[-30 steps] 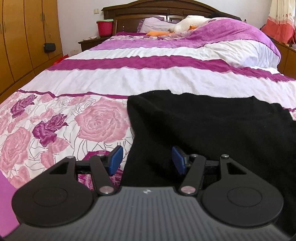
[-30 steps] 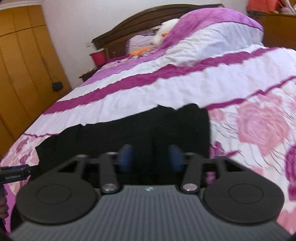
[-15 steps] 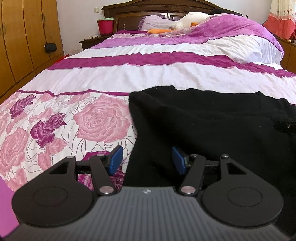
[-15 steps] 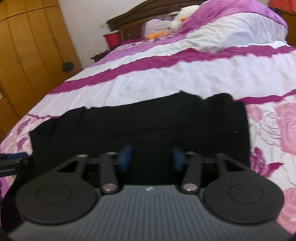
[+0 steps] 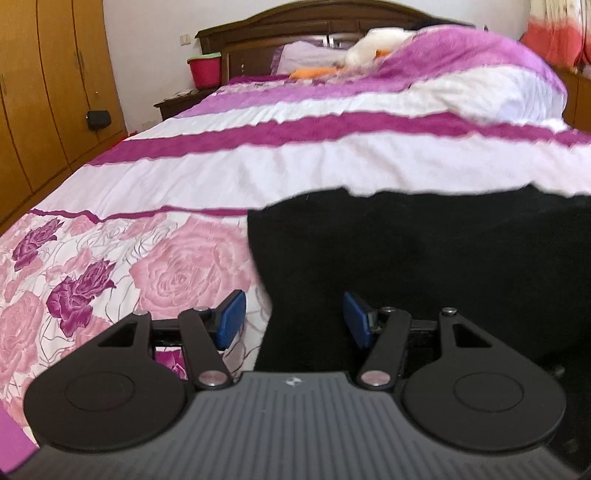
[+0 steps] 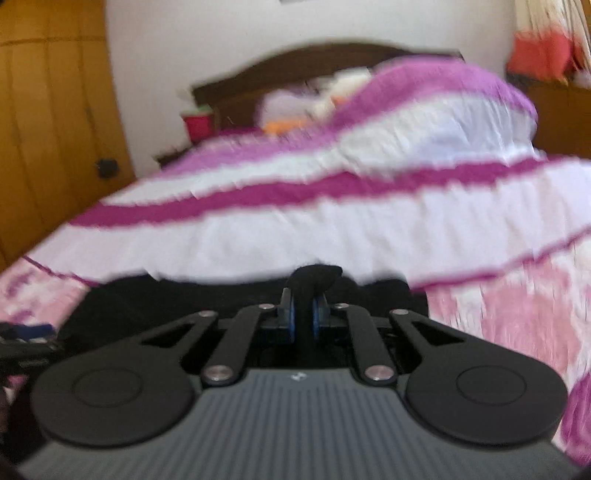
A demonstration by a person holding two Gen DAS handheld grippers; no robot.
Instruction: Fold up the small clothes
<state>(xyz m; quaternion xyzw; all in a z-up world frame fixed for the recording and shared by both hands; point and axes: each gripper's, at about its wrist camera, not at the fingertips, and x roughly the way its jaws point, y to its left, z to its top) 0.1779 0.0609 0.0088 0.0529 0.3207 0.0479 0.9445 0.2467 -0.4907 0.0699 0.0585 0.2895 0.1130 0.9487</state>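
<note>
A black garment (image 5: 424, 251) lies spread on the flowered bedspread (image 5: 155, 258). In the left wrist view my left gripper (image 5: 293, 319) is open, its blue pads straddling the garment's near left edge. In the blurred right wrist view my right gripper (image 6: 303, 314) is shut on a pinched fold of the black garment (image 6: 314, 277), which bunches up between the pads. The left gripper shows at the far left of that view (image 6: 29, 334).
The bed runs back to a dark wooden headboard (image 5: 314, 22) with pillows and a white plush toy (image 5: 373, 44). A red bucket (image 5: 205, 70) stands on a nightstand. Wooden wardrobes (image 5: 44, 92) line the left wall. A raised purple quilt mound (image 5: 480, 66) lies at back right.
My right gripper has closed on a fold of the black garment and dropped lower, its view now blurred by motion. My left gripper stayed open and shifted slightly forward over the garment's left edge.
</note>
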